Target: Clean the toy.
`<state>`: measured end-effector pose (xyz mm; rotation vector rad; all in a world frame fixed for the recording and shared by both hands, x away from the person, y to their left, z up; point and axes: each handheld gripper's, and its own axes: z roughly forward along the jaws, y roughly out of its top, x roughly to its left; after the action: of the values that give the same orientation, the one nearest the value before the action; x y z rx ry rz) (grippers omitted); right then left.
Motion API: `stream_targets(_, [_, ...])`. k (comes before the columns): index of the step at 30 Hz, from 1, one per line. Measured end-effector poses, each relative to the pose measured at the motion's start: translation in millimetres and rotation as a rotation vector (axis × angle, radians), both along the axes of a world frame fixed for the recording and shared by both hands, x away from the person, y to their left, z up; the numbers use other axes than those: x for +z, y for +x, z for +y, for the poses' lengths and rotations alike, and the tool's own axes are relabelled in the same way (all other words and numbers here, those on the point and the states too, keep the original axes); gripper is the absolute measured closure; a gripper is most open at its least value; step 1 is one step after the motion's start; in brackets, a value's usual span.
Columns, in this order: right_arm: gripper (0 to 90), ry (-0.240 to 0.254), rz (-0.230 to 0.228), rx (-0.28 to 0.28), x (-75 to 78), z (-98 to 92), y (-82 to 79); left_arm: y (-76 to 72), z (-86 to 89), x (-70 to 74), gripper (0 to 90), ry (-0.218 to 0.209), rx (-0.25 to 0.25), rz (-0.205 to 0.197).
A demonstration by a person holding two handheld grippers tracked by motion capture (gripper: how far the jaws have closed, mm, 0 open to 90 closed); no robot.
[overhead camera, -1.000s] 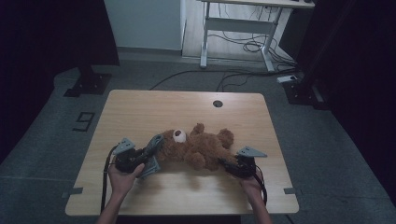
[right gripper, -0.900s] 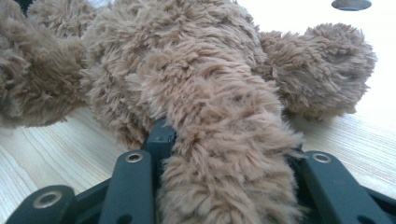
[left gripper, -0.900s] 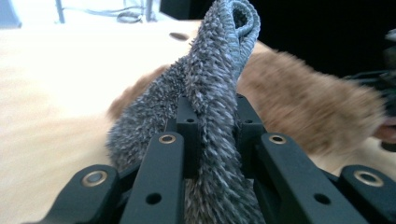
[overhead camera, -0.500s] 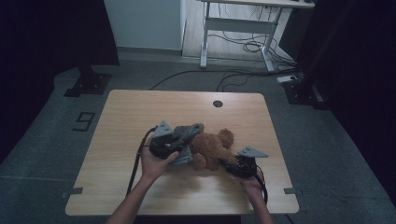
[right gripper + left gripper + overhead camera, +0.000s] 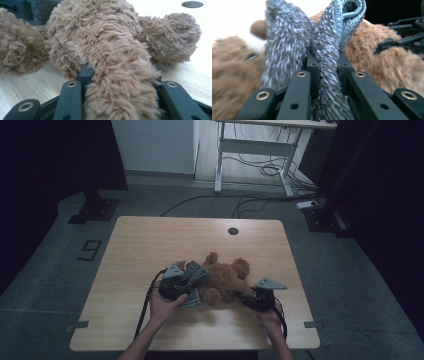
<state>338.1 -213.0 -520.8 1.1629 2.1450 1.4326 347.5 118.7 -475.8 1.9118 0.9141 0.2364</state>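
A brown teddy bear (image 5: 227,277) lies on the wooden table (image 5: 150,240). My left gripper (image 5: 196,276) is shut on a grey fuzzy garment (image 5: 287,50) with a blue ribbed hem (image 5: 352,12), and holds it against the bear's head. The garment (image 5: 192,270) covers the head in the high view. The bear's nose (image 5: 258,28) peeks out beside the garment in the left gripper view. My right gripper (image 5: 243,296) is shut on one of the bear's legs (image 5: 117,82); the fur bulges between its jaws. The other leg (image 5: 172,37) rests on the table.
A round cable hole (image 5: 233,231) sits near the table's far edge. Beyond the table stands a white desk frame (image 5: 255,150) with cables (image 5: 270,170) on the floor. A black stand base (image 5: 95,210) is at the far left.
My left hand has carried the grey garment rightward from beside the bear onto its head, which is now covered. The right gripper has kept still on the leg.
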Motion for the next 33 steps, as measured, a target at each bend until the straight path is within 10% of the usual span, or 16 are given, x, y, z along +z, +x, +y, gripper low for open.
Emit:
stream_targets(9, [55.9, 0.009, -0.009, 0.008, -1.2, -0.6, -0.1, -0.4, 51.8, 0.3, 77.2, -0.017, 0.125, 0.004])
stream_targets(22, [56.0, 0.024, 0.001, 0.011, -3.1, -2.0, 0.3, 6.0, 98.2, -34.4, 77.1, 0.029, 0.269, 0.121])
stream_targets(28, [56.0, 0.037, 0.010, 0.007, -3.8, -3.6, 1.1, -5.0, 85.1, 4.8, 77.0, -0.033, 0.215, 0.026])
stream_targets(33, [56.1, 0.031, 0.006, 0.004, -4.1, -1.6, 1.0, -15.1, 40.8, 46.2, 76.9, -0.070, 0.083, -0.072])
